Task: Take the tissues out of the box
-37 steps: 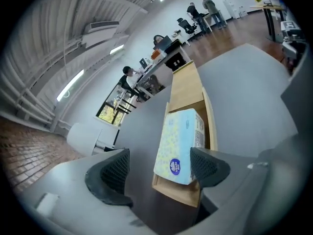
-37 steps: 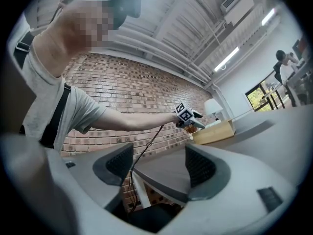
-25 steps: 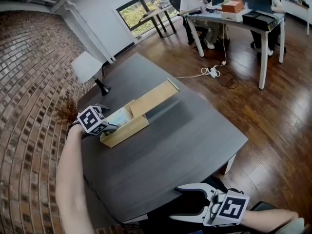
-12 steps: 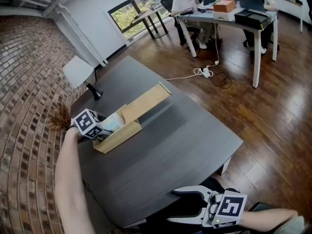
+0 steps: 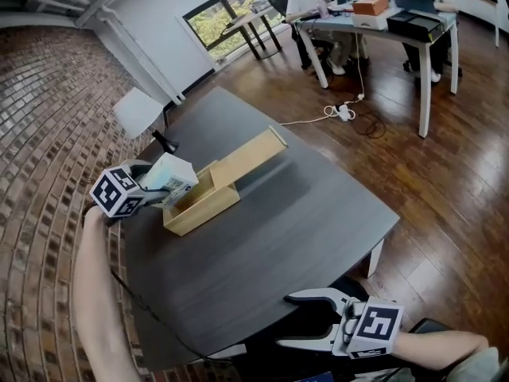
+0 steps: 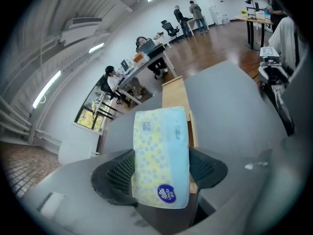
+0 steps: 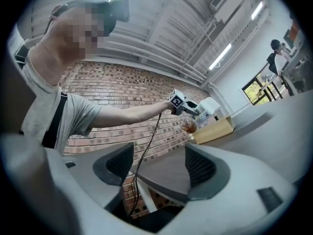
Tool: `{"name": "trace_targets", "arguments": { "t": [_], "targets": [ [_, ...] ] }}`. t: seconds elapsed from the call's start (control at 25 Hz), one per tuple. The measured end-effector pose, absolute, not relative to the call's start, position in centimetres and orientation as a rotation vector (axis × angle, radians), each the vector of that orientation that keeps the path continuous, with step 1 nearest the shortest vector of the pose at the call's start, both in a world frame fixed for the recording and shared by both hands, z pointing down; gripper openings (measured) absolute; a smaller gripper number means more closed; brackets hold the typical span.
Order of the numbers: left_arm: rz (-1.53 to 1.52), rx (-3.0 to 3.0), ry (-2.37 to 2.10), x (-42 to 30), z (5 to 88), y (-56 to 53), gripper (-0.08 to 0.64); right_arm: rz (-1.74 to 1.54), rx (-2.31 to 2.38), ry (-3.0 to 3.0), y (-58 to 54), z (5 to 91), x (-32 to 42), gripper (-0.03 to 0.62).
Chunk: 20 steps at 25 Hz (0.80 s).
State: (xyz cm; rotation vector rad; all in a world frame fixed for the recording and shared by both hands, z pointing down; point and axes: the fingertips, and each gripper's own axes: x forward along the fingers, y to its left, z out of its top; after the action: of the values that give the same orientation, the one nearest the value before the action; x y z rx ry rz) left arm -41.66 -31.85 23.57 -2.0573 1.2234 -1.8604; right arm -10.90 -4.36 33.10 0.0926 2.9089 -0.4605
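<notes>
My left gripper (image 6: 160,168) is shut on a soft pack of tissues (image 6: 160,153), pale blue and yellow with a dark blue round logo. In the head view that gripper (image 5: 157,186) holds the tissue pack (image 5: 169,173) lifted just above the left end of an open wooden box (image 5: 204,204), whose sliding lid (image 5: 246,156) juts out to the right. The box stands on a dark grey table (image 5: 278,229). My right gripper (image 5: 298,321) hovers open over the table's near edge, nothing between its fingers (image 7: 201,166).
A white table lamp (image 5: 141,114) stands at the table's far left beside a brick wall (image 5: 40,150). Behind the table, people sit at a white desk (image 5: 382,22) with a cable and power strip (image 5: 343,111) on the wooden floor.
My left gripper has come up and to the left out of the box, with the tissue pack in it. The right gripper has stayed at the near edge.
</notes>
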Motion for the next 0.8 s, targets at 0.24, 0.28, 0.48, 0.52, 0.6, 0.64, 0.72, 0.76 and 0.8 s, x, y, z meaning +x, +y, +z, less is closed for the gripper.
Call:
{"name": "trace_targets", "arguments": {
  "t": [0.24, 0.28, 0.48, 0.52, 0.6, 0.64, 0.72, 0.76, 0.8],
  "targets": [
    [-1.868, -2.092, 1.135, -39.7, 20.8, -23.8, 0.342, -0.389, 0.078, 2.939, -4.3, 33.7, -11.0, 0.327],
    [-1.897, -2.102, 1.127, -39.7, 21.4, -22.2, 0.342, -0.382, 0.084, 2.944, -4.1, 33.7, -11.0, 0.327],
    [-2.108, -2.195, 1.088, -40.1, 28.4, -15.3, 0.344, -0.371, 0.106, 2.951, -3.2, 33.5, -11.1, 0.327],
    [-2.162, -2.216, 1.069, -40.2, 30.2, -14.1, 0.344, -0.365, 0.109, 2.953, -3.2, 33.5, -11.2, 0.327],
    [-2.255, -2.258, 1.049, -40.6, 33.4, -11.9, 0.344, -0.352, 0.115, 2.959, -3.1, 33.6, -11.3, 0.327],
    [-2.291, -2.279, 1.048, -40.9, 34.8, -11.0, 0.344, -0.347, 0.118, 2.962, -3.1, 33.6, -11.4, 0.327],
    [-2.320, -2.325, 1.076, -41.4, 36.4, -9.5, 0.342, -0.339, 0.129, 2.967, -2.8, 33.5, -11.6, 0.327],
    [-2.313, -2.347, 1.101, -41.6, 36.5, -9.0, 0.342, -0.335, 0.132, 2.969, -2.7, 33.5, -11.6, 0.327],
    [-2.307, -2.360, 1.120, -41.8, 36.5, -8.8, 0.342, -0.330, 0.132, 2.970, -2.6, 33.5, -11.6, 0.327]
  ]
}}
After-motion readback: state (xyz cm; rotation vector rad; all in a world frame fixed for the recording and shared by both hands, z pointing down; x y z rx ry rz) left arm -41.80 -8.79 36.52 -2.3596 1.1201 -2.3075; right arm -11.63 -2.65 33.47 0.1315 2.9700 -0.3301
